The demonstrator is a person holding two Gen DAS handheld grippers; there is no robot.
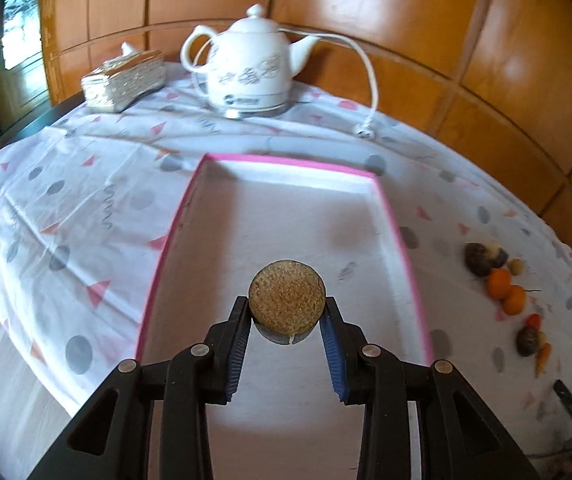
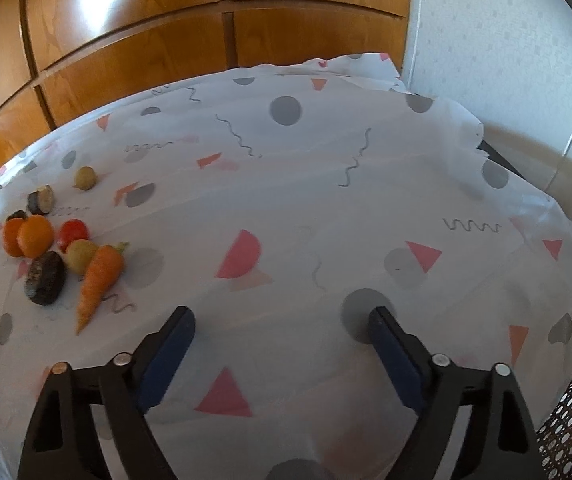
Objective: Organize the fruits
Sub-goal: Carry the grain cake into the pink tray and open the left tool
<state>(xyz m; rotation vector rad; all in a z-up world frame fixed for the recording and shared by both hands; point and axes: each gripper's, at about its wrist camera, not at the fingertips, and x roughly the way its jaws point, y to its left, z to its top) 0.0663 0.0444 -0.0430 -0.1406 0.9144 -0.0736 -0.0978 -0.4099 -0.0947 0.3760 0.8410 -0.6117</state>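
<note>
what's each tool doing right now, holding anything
left tool: closed on a round brown fruit, held over the pink-rimmed tray.
right tool: open, nothing between its fingers, over the tablecloth.

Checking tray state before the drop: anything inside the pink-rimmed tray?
The pink-rimmed tray shows only bare white floor. The left tool holds a brown round fruit above it; these hide the tray's near end.

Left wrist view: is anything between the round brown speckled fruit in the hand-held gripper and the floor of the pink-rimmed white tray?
Nothing visible. The left hand-held gripper holds the round brown speckled fruit above the pink-rimmed white tray, and the tray floor that shows is bare. The remaining produce lies outside the tray, on the cloth to its right.
</note>
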